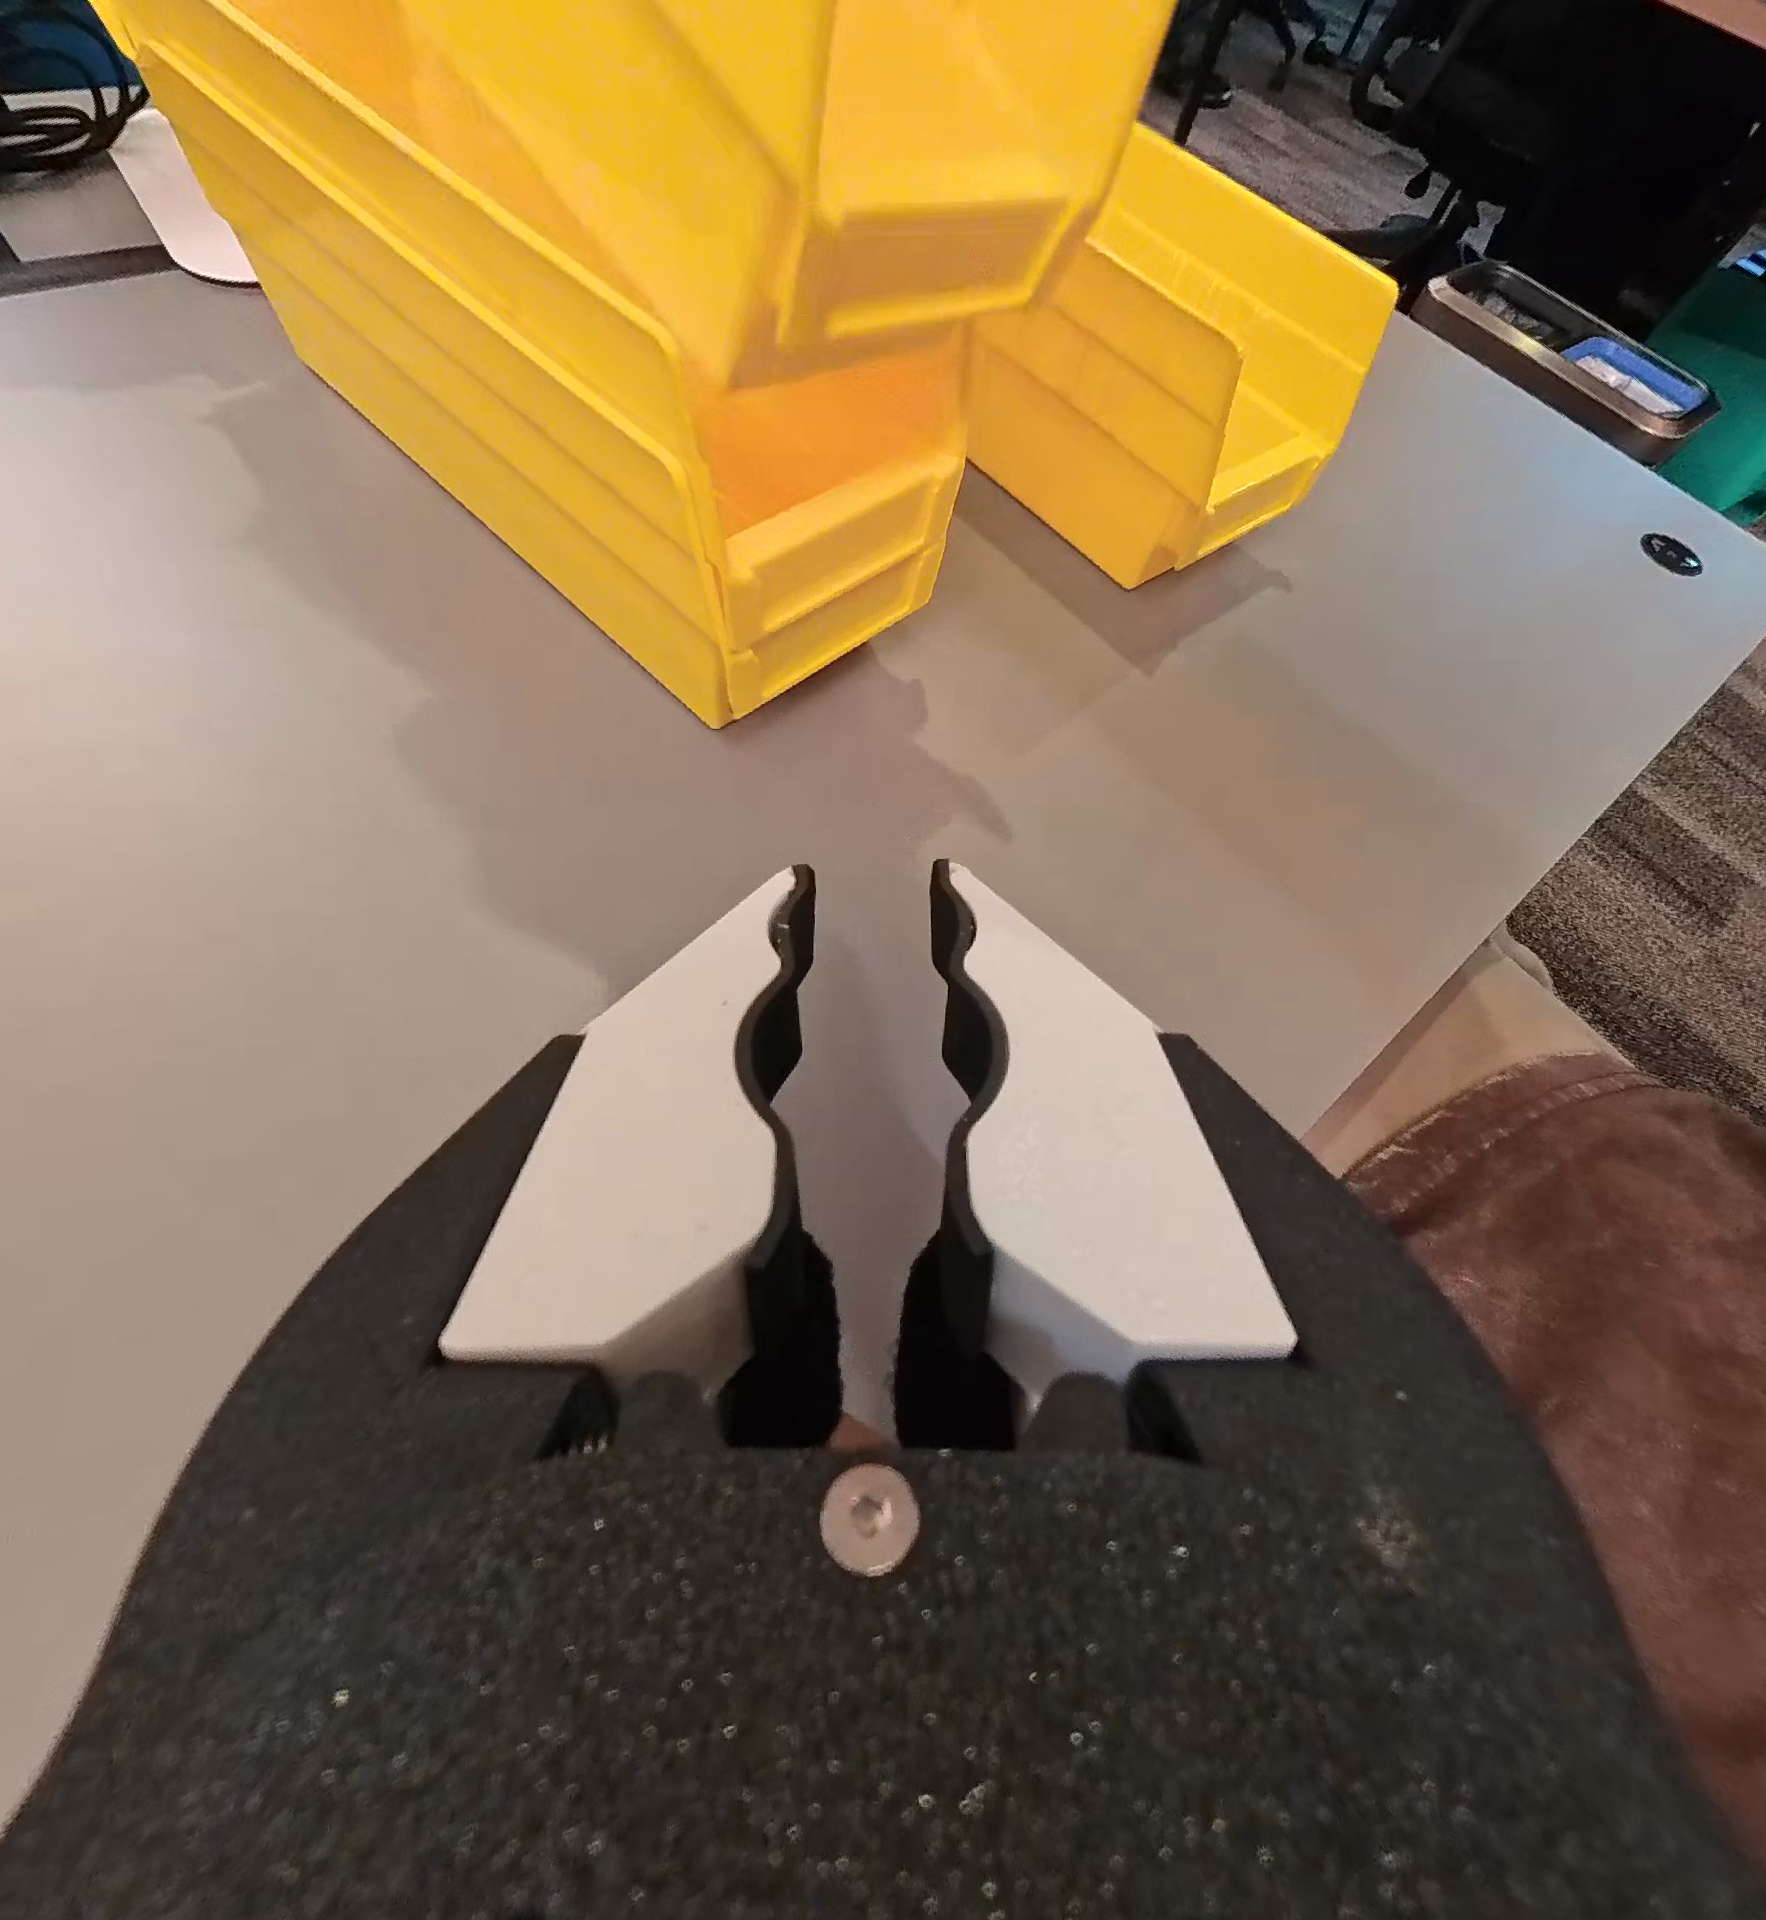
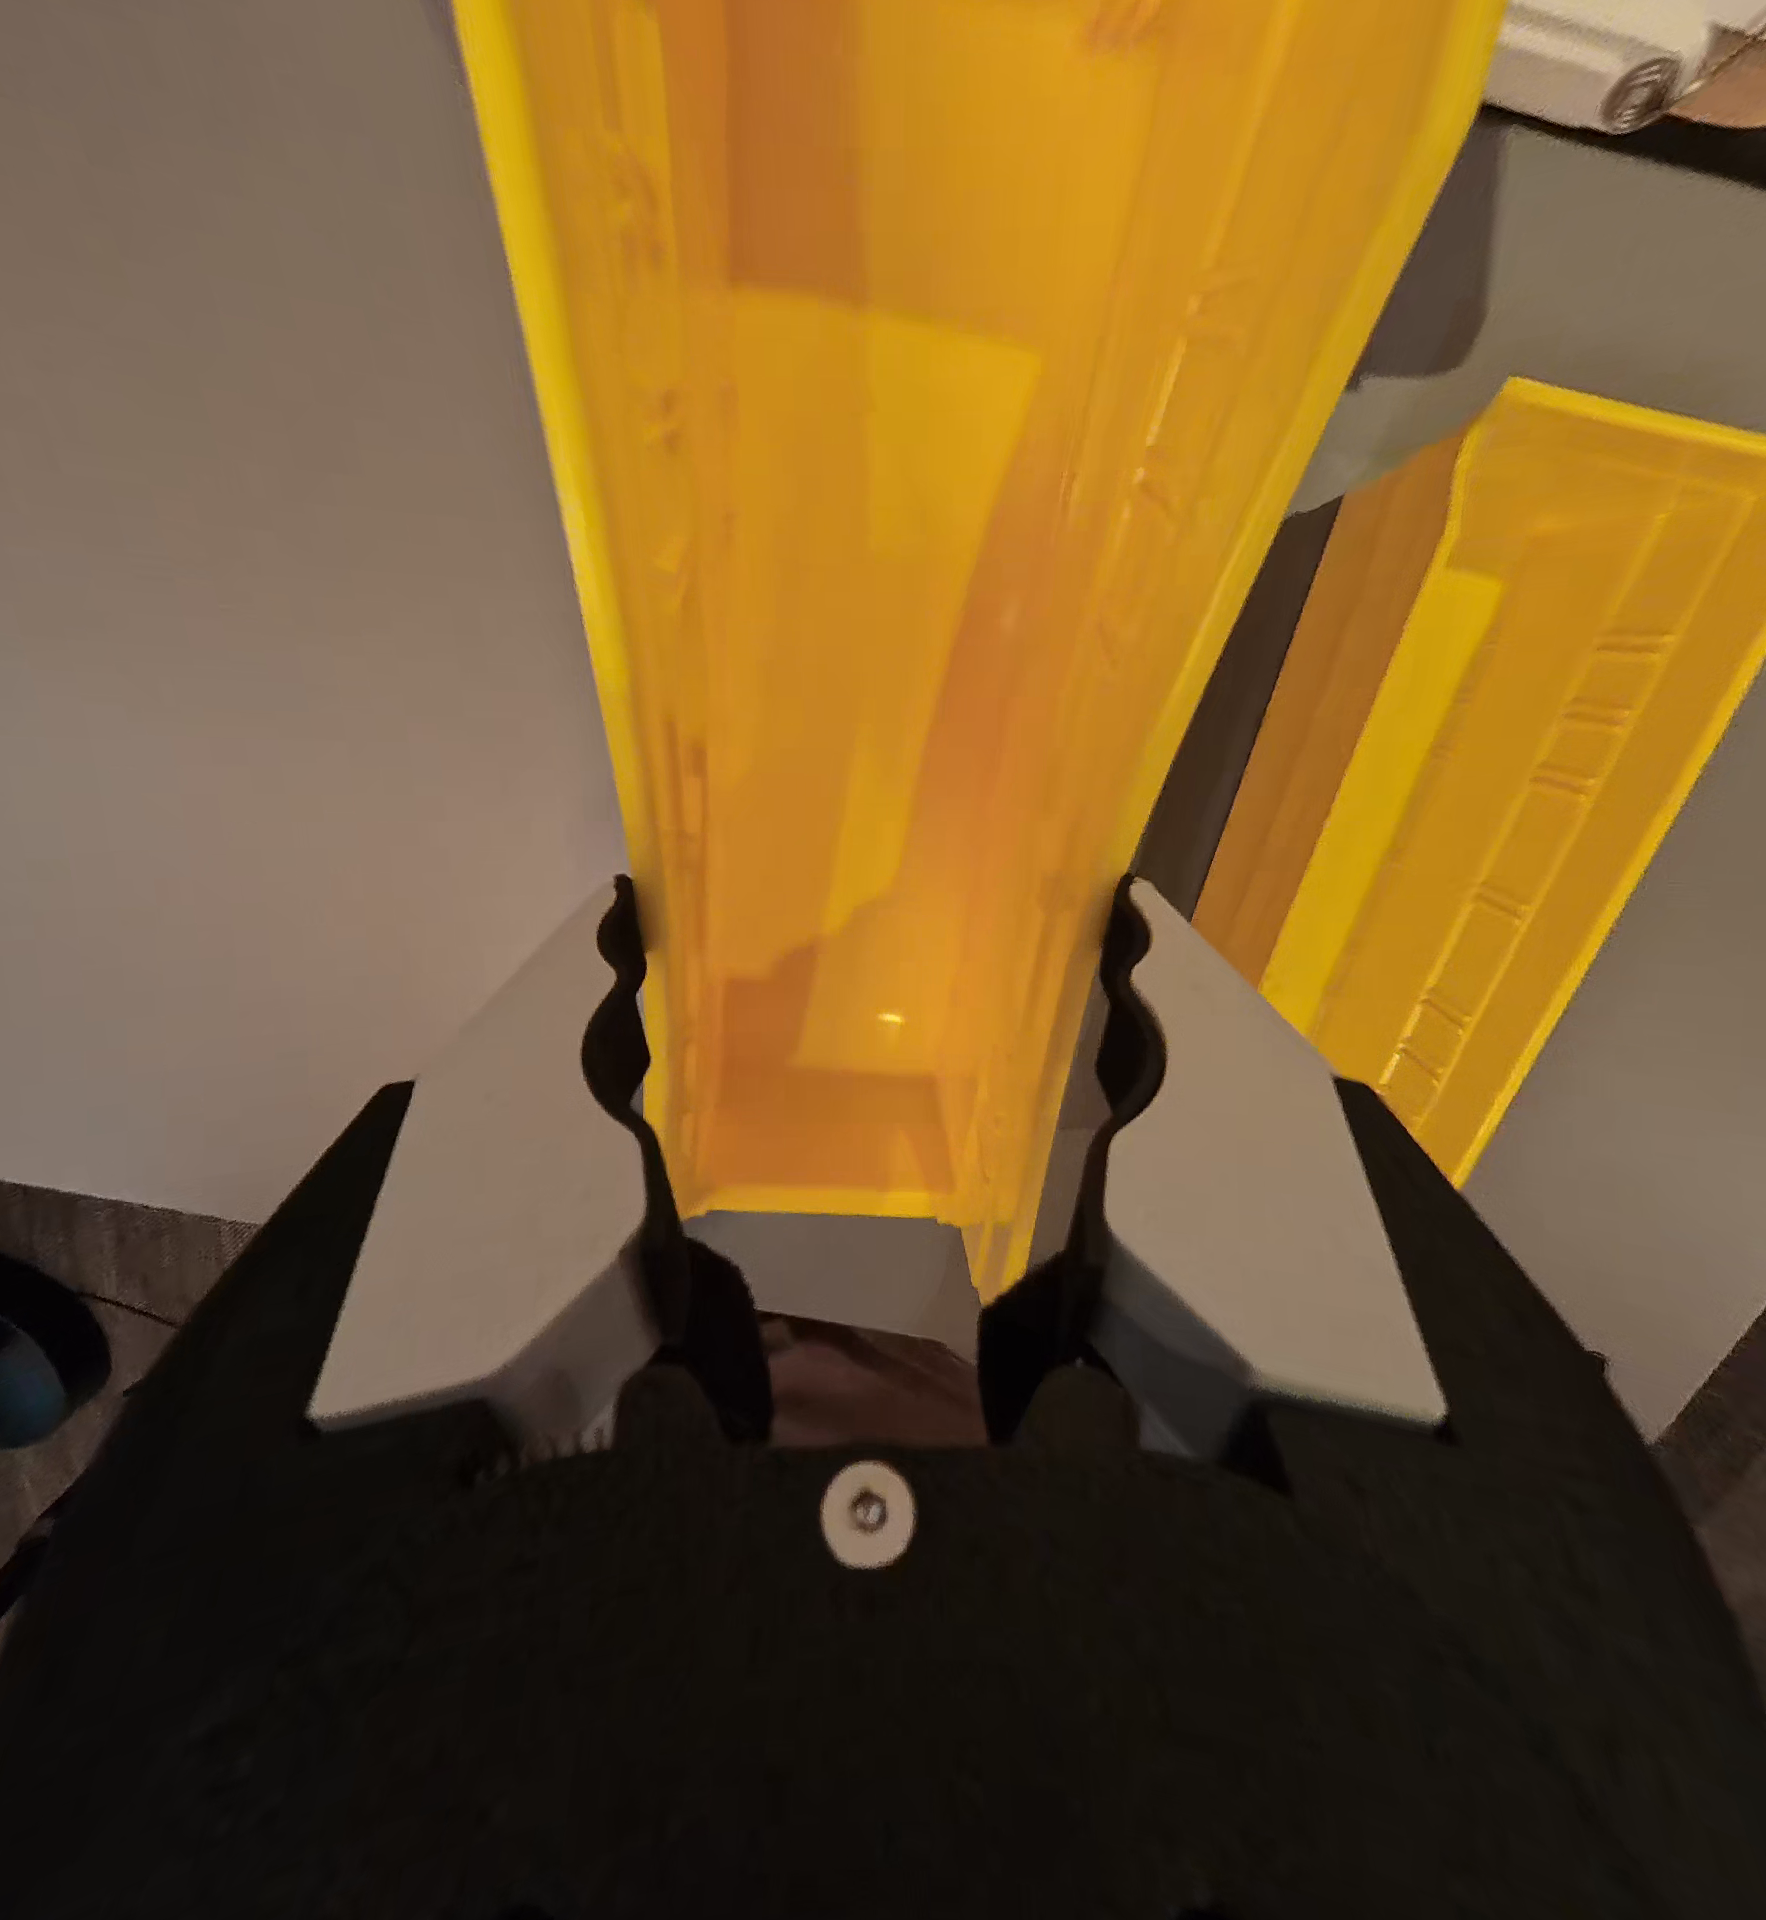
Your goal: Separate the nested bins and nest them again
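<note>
The left gripper (image 1: 874, 883) hovers over bare grey table (image 1: 235, 779), fingers slightly parted and empty. Beyond, the right gripper (image 2: 874, 904) clamps a lifted yellow bin (image 2: 910, 623) over the nested stack (image 1: 546, 416); a single bin (image 1: 1222, 416) sits beside, near the table edge.

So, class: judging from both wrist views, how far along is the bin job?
Done: one bin stands alone on the table, beside the nested stack. In hand: the right gripper holds a lifted bin across its width, tilted over the stack. The left gripper is empty, jaws slightly apart. Left: whichever phase this is, the bins are not yet all nested.
</note>
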A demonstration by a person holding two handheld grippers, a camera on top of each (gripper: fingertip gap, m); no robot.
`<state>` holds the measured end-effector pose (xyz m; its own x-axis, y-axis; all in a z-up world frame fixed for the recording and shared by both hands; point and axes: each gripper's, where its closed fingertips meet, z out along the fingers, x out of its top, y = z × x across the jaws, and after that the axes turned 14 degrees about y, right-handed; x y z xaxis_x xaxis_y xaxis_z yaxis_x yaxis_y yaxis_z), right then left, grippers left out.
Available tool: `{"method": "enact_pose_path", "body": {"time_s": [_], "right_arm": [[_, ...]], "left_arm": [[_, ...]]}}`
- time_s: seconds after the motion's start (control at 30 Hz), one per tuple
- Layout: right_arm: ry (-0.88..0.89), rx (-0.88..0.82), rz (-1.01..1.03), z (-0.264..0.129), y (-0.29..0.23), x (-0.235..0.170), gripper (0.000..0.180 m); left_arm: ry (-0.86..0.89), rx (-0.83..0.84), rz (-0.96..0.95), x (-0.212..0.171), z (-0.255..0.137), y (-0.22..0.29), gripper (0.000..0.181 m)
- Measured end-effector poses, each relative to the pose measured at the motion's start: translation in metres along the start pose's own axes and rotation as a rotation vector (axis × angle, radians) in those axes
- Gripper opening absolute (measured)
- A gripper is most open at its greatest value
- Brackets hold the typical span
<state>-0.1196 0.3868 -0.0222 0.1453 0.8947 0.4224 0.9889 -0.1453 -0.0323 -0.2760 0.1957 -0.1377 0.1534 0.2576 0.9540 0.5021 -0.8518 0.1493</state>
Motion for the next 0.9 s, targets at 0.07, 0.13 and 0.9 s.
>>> {"method": "enact_pose_path", "body": {"time_s": [0.07,0.13,0.9], "right_arm": [[0.013,0.022,0.014,-0.015,0.004,0.001,0.089],[0.040,0.030,0.025,-0.032,0.013,0.005,0.089],[-0.092,-0.182,0.103,-0.022,0.332,-0.071,0.092]], "left_arm": [[-0.002,0.000,0.000,0.000,0.000,0.000,0.020],[-0.002,0.001,0.003,0.000,0.000,0.000,0.020],[-0.014,0.092,-0.028,-0.003,-0.002,-0.032,0.020]]}}
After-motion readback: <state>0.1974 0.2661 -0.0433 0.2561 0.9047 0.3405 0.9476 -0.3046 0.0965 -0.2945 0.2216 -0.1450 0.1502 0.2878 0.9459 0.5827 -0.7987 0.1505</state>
